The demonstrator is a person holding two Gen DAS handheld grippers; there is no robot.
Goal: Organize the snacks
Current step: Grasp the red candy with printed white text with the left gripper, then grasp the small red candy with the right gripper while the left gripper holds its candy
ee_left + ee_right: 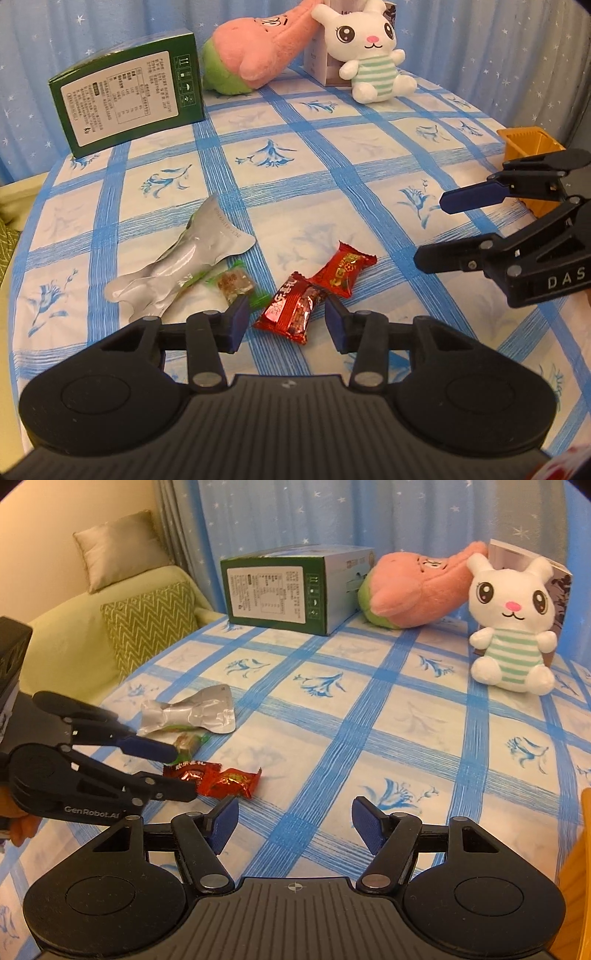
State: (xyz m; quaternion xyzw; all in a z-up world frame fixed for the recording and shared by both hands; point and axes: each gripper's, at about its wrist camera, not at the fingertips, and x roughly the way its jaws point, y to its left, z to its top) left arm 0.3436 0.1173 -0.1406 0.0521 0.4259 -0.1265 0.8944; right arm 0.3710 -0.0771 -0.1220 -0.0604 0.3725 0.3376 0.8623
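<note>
Four wrapped snacks lie clustered on a blue-checked tablecloth (332, 155), listed left to right as the left wrist view shows them.

Item 1: silver foil pouch (177, 262), crumpled, lying flat, nearest the table's left edge.

Item 2: green-wrapped bar (236, 286), clear window showing brown contents; touching the pouch's lower right edge and partly behind the left pad of the left gripper.

Item 3: red snack packet (291, 310), glossy, lying between the pads of the left gripper (286, 325). The fingers straddle it with a slight gap on either side and are not seen pressing it; it rests on the cloth.

Item 4: second red packet (343, 273), just behind and right of item 3, the two touching at a corner.

Right gripper (293, 825): fingers well apart, nothing between them, hovering over bare cloth to the right of the snacks. In the left wrist view it enters from the right edge.

Orange container (532, 147): at the table's right edge, partly hidden behind the right gripper.

Back of table, left to right: green carton (129, 92) standing with its label panel forward; pink and green plush (255, 55) lying on its side; white rabbit plush (369, 51) in a striped shirt, seated against a pale box (317, 55).

Beyond the table's left side, in the right wrist view: green sofa (74, 638) with a zigzag cushion (151, 624).
</note>
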